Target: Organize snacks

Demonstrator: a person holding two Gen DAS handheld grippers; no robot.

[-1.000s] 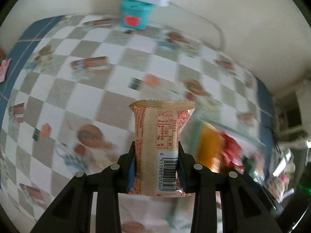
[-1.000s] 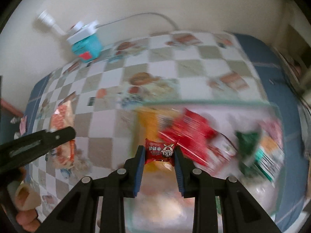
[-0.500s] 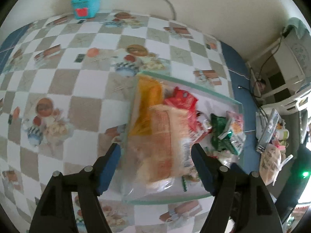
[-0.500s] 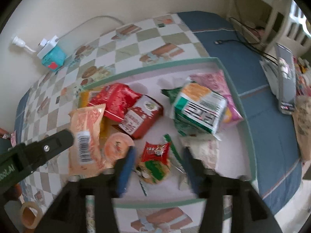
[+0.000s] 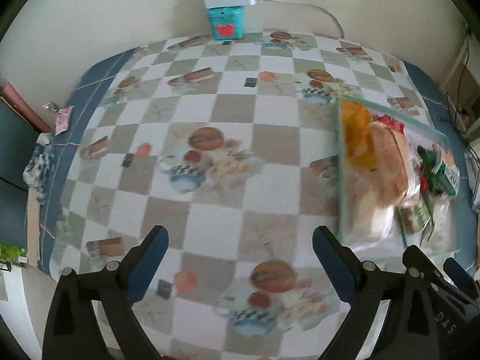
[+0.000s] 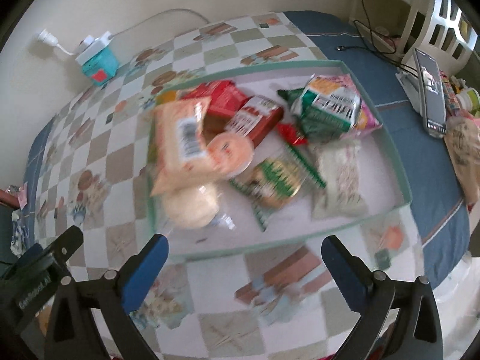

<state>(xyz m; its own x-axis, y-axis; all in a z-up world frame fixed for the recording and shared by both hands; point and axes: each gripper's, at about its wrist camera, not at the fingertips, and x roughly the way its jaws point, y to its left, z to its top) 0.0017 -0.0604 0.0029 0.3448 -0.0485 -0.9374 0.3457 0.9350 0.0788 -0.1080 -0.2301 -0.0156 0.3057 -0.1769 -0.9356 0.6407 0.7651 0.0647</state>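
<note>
A shallow tray with a pale green rim [image 6: 402,162] holds several snack packs. The beige packet with a barcode [image 6: 183,144] lies at its left end, partly on a pale bun in clear wrap [image 6: 192,204]. The small red packet [image 6: 291,133] lies mid-tray beside a green pack [image 6: 324,108]. My right gripper [image 6: 244,246] hangs just in front of the tray's near rim; its jaws are opening with nothing between them. My left gripper [image 5: 240,240] is over the chequered tablecloth, left of the tray [image 5: 340,162]. Its jaws are also opening and empty.
A teal box under a white power strip [image 5: 226,22] stands at the table's far edge by the wall. A phone on a stand [image 6: 429,90], cables and a white chair [image 6: 444,21] are to the right of the tray. A blue border runs along the tablecloth's left edge [image 5: 75,126].
Both grippers opened and let go: the beige packet and the small red packet now lie in the tray. Both drew back from it, the left one out over the tablecloth to the tray's left.
</note>
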